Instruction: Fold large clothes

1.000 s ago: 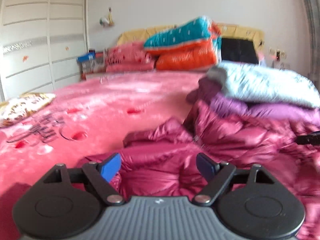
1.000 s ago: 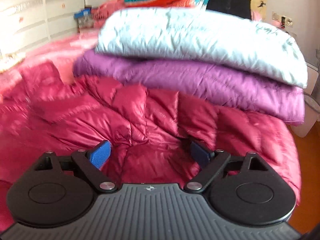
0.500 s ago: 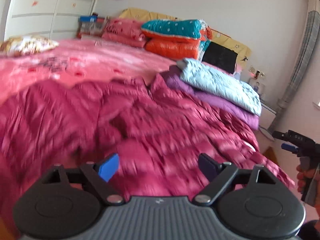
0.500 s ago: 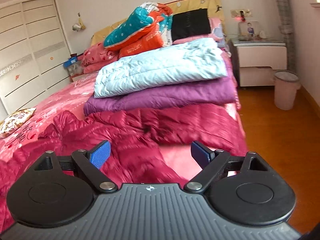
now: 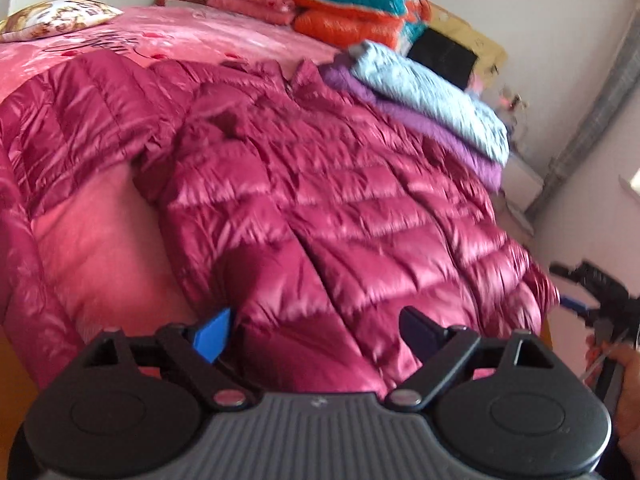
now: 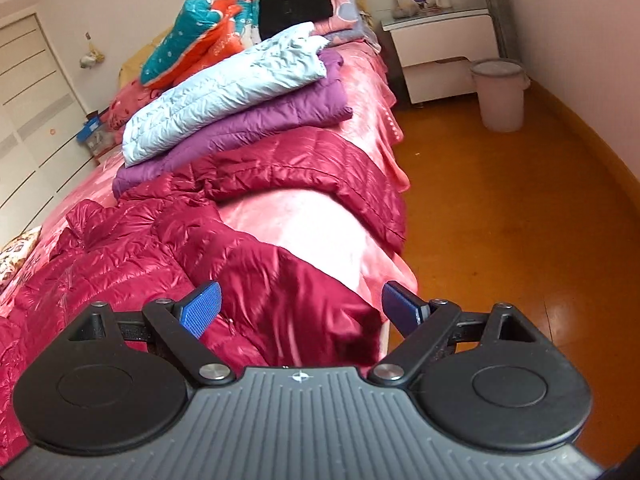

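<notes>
A crimson quilted down jacket (image 5: 340, 200) lies spread front-up on the pink bed (image 5: 92, 240), one sleeve stretched left. My left gripper (image 5: 316, 334) hangs open over its hem at the bed's near edge, with nothing pinched between the blue pads. In the right wrist view the jacket (image 6: 120, 272) runs along the bed's right side, its other sleeve (image 6: 340, 176) draped toward the edge. My right gripper (image 6: 300, 308) stands open above the hem corner and holds nothing. The left wrist view also shows the right gripper (image 5: 580, 288) at the far right, in a hand.
A folded light-blue jacket (image 6: 224, 92) lies on a folded purple one (image 6: 248, 128) beyond the crimson jacket. Teal and orange quilts (image 6: 200, 28) sit at the headboard. A nightstand (image 6: 440, 52), a pink bin (image 6: 498, 96) and orange floor (image 6: 520, 220) are on the right.
Both grippers drew back from the jacket toward the foot of the bed and rolled. The jacket, bunched a second ago, now lies spread out flat.
</notes>
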